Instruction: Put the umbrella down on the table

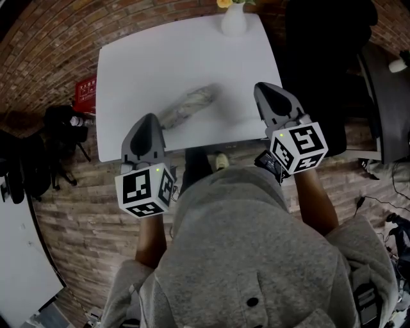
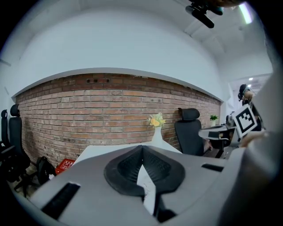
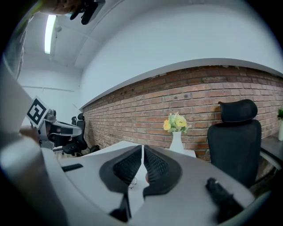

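– So, head view first: where's the umbrella [image 1: 187,106]?
– Flat on the table [image 1: 128,64], on my side of the vase [image 1: 234,19] & a bit left of it. It's folded. Long axis runs diagonal: one end aims roughly toward the vase, the other back at my left gripper [image 1: 148,122]. Can't tell handle from tip. It's on its side w/ nothing gripping it, so I'd say the job's done.
– Grippers?
– Left one sits by the umbrella's near end. My right gripper [image 1: 262,91] is on my side of the vase, a bit right of it, well apart from the umbrella. Both are held clear, prob. so it rests on its own.
– Left gripper view?
– Jaws pressed together, nothing btwn them. Vase is ahead, just right of the tips; umbrella not in shot.
– Right gripper view?
– Same: jaws together, empty. Vase is right of the tips, office chair [image 3: 234,132] right of the vase.
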`<control>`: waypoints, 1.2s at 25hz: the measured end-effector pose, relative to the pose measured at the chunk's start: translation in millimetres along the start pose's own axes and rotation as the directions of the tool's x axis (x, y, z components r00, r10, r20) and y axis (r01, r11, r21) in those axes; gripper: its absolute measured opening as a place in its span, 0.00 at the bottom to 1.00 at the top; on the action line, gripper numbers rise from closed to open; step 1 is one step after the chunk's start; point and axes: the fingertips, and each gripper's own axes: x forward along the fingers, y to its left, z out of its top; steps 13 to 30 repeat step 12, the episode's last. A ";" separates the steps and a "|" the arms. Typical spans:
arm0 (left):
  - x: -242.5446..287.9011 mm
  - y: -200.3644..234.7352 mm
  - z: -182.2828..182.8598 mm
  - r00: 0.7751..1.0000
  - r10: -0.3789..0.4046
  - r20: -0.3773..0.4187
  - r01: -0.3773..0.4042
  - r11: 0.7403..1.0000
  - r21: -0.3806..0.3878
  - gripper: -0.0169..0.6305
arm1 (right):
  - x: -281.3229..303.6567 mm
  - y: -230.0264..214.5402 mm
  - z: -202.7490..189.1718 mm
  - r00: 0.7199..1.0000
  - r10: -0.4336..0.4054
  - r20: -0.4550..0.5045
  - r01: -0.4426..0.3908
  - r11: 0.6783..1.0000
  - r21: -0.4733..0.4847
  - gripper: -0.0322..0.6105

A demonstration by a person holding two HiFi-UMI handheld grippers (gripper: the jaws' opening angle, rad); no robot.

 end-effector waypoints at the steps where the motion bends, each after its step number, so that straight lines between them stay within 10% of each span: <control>1: -0.4 0.2 -0.2 1.000 0.002 0.000 -0.002 1.000 0.001 0.05 | 0.0 0.4 -0.1 1.000 0.001 0.000 -0.001 1.000 -0.001 0.10; 30: 0.5 -3.6 -1.1 1.000 0.002 -0.004 -0.002 1.000 0.011 0.05 | 1.1 0.6 -5.1 1.000 0.011 -0.007 -0.011 1.000 -0.002 0.10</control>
